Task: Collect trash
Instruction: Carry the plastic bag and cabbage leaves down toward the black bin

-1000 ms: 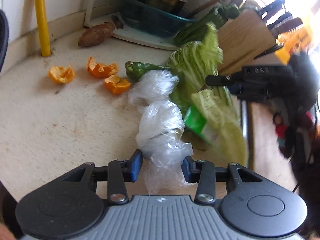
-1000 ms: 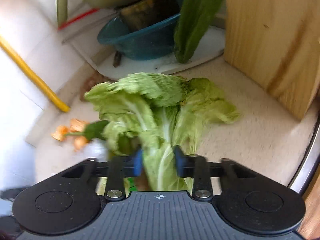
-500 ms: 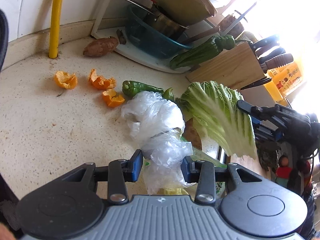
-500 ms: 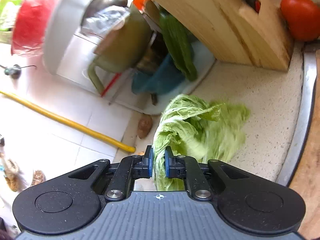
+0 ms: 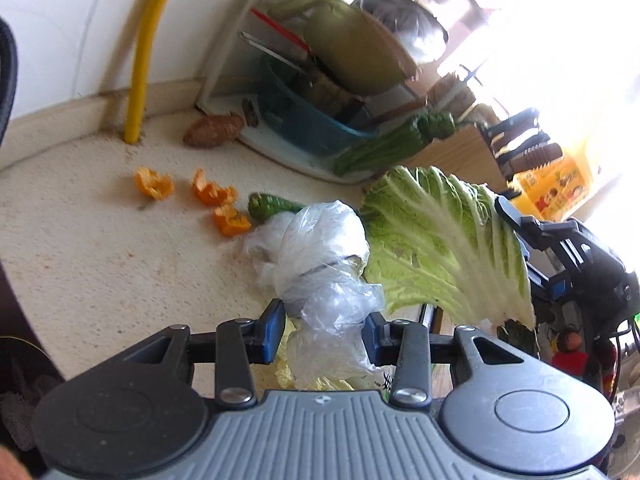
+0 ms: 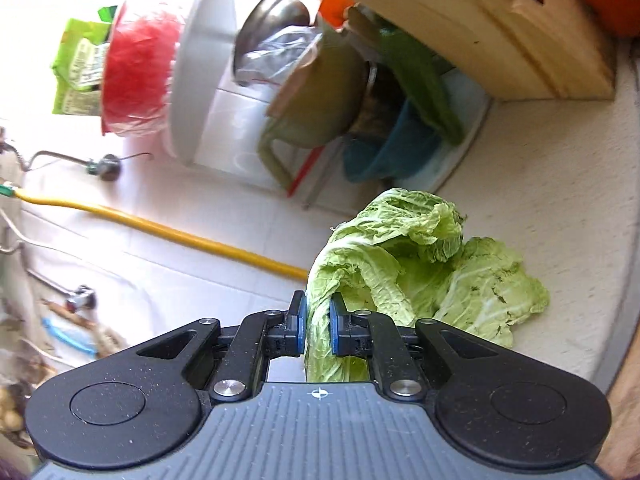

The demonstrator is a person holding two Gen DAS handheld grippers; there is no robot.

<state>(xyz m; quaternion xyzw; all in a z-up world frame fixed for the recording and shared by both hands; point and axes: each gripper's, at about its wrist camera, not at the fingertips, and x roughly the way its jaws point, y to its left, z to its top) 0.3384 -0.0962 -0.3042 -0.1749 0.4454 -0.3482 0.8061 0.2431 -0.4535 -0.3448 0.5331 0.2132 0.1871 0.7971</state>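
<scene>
- My right gripper point(image 6: 317, 330) pinches the white stalk of the cabbage leaf point(image 6: 416, 276); its jaws were closing a moment ago and now they are pressed tight on the stalk.
- A second ago this leaf was lying low on the counter point(image 6: 560, 184). Now, in the right wrist view, it hangs in the middle of the frame, and the whole scene is rolled to the side, with the dish rack at the top.
- In the left wrist view the same leaf stands at centre right, lifted and spread like a fan, with the right gripper at the right edge behind it.
- My left gripper point(image 5: 326, 332) holds the crumpled plastic bag point(image 5: 320, 264) between its pads, at lower centre. The jaws are half closed on it, the same as before.
- Three pieces of orange peel point(image 5: 154, 186) are still on the counter at centre left, next to a green pepper point(image 5: 272, 206).
- I judge that two pieces of trash are now in hand and need a bin, which I do not see in either view. The peels remain to be collected.
</scene>
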